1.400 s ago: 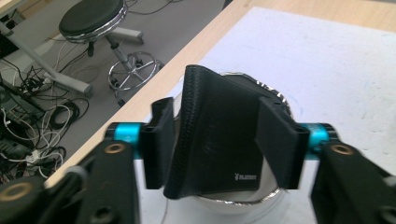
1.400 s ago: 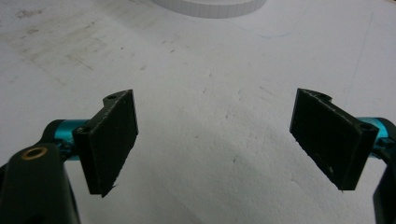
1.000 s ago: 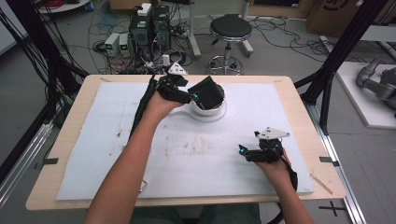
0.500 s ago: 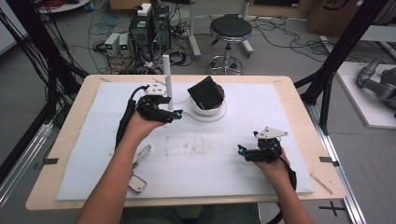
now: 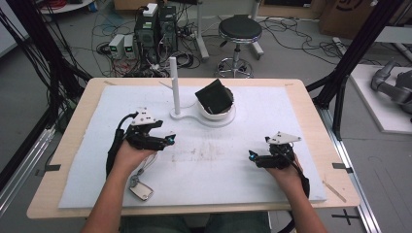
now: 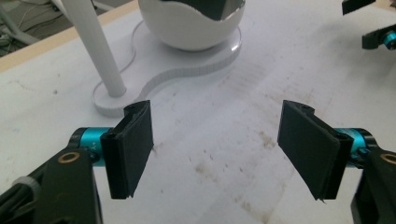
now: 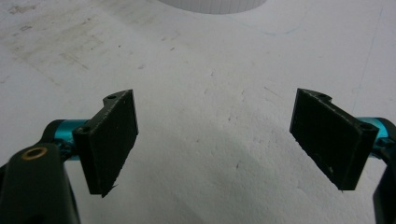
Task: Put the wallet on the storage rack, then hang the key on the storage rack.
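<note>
Black cloth (image 5: 214,96) in white bowl (image 5: 217,112): ahead-right of left gripper (image 5: 167,140), nearer than right gripper (image 5: 252,156). Both fingers wide open, empty; left just opened.

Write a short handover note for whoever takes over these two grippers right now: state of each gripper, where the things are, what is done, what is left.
Left gripper: jaws have just been opening, nothing between them, low over the white mat.
Right gripper: open, empty, low over the mat.
Things: black cloth sits crumpled in the white bowl on its stand, beside the upright white post.
Done: cloth appears placed in the bowl.
Left: probably nothing but pulling both hands back; check that the cloth stays put.
</note>
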